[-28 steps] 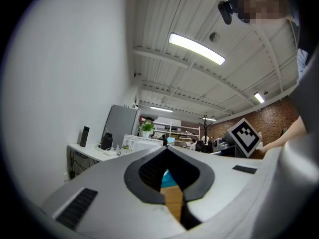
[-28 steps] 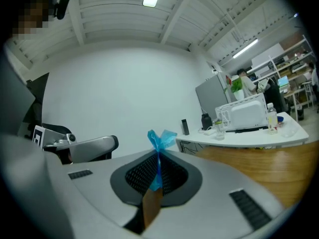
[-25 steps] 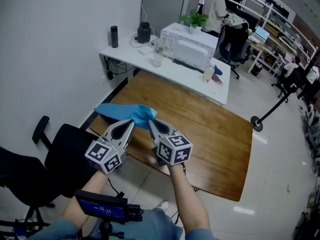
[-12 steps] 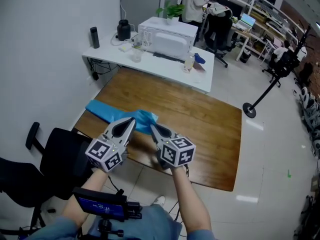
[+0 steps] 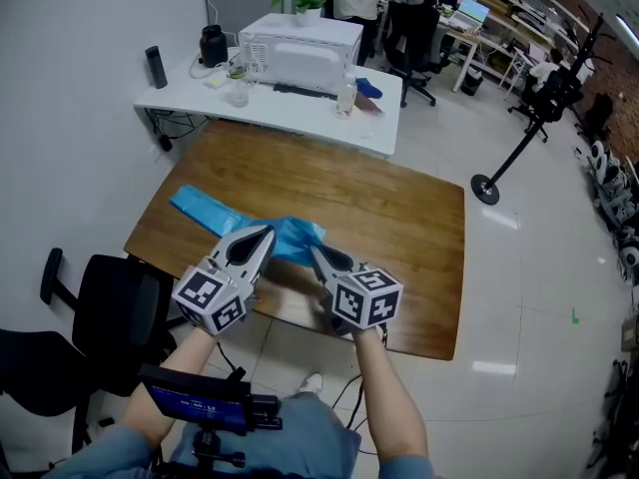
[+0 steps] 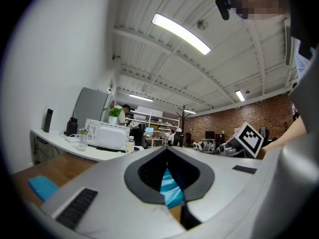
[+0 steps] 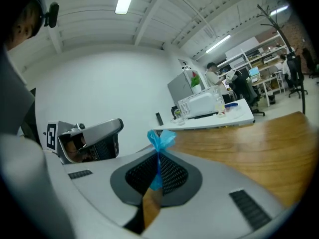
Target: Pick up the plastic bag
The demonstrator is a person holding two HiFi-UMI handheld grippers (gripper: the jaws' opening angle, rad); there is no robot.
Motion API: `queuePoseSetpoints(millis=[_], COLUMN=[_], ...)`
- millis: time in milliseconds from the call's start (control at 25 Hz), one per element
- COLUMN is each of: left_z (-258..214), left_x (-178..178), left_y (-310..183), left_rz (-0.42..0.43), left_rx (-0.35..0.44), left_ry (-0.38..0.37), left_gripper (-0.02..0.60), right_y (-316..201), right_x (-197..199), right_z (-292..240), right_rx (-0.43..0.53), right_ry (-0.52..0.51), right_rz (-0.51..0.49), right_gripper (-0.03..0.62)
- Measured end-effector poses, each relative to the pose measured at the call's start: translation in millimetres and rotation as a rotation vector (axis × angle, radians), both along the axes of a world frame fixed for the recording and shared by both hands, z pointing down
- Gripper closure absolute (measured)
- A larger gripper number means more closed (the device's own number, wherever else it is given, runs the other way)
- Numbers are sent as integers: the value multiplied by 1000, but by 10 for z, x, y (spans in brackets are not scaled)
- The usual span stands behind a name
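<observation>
Shows the plastic bag [image 5: 203, 209] on the table [image 5: 399, 218], by the near edge toward the left corner: one end flat on the wood, the other bunched and raised just above that edge. Grips the bunched end with the left gripper [image 5: 266, 234], jaws closed on a fold of blue film. Pinches a thin strip of the same end with the right gripper [image 5: 316, 252], jaws pressed together, a small tuft poking out past the tips. Sets both grippers side by side over the near edge of the table, close yet apart. Reads as mid-lift: bag seized, not yet clear of the table. To finish well, raise both grippers together and evenly, peeling the flat end off the table without dragging. Keep both grips firm against slipping on thin, slick film; treat the narrow right pinch as the likelier to fail. Avoid spreading the grippers, a probable cause of stretching or tearing. Lift up and away from the near edge to spare the trailing end any snag there.
</observation>
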State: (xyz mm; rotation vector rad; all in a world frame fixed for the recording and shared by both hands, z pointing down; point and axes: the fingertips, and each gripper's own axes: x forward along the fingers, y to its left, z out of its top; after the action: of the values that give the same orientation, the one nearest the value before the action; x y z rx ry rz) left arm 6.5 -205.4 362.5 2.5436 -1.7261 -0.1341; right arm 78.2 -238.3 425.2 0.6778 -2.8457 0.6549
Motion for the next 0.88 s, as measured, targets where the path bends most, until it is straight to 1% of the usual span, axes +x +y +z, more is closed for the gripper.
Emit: queuePoseSetpoints(millis=[280,560,680,880], left_z=[153,354,450,545], left_x=[564,1068,1270,1572], left_y=[-218,-415,-478,-552], left_rz=[78,135,157,193], left_rx=[-28,-59,-77,-95], left_ry=[-9,-12,-14,-16], left_gripper=[575,575,575,575], right_y=[-141,-304,-357,-412], right_x=[534,1060,1247,1525], right_z=[224,491,601,761], right_rx=[-45,-72,-68,-30], right_ry=[23,62,86,153], right_rz=[49,95,114,145], right_gripper=[593,593,593,594])
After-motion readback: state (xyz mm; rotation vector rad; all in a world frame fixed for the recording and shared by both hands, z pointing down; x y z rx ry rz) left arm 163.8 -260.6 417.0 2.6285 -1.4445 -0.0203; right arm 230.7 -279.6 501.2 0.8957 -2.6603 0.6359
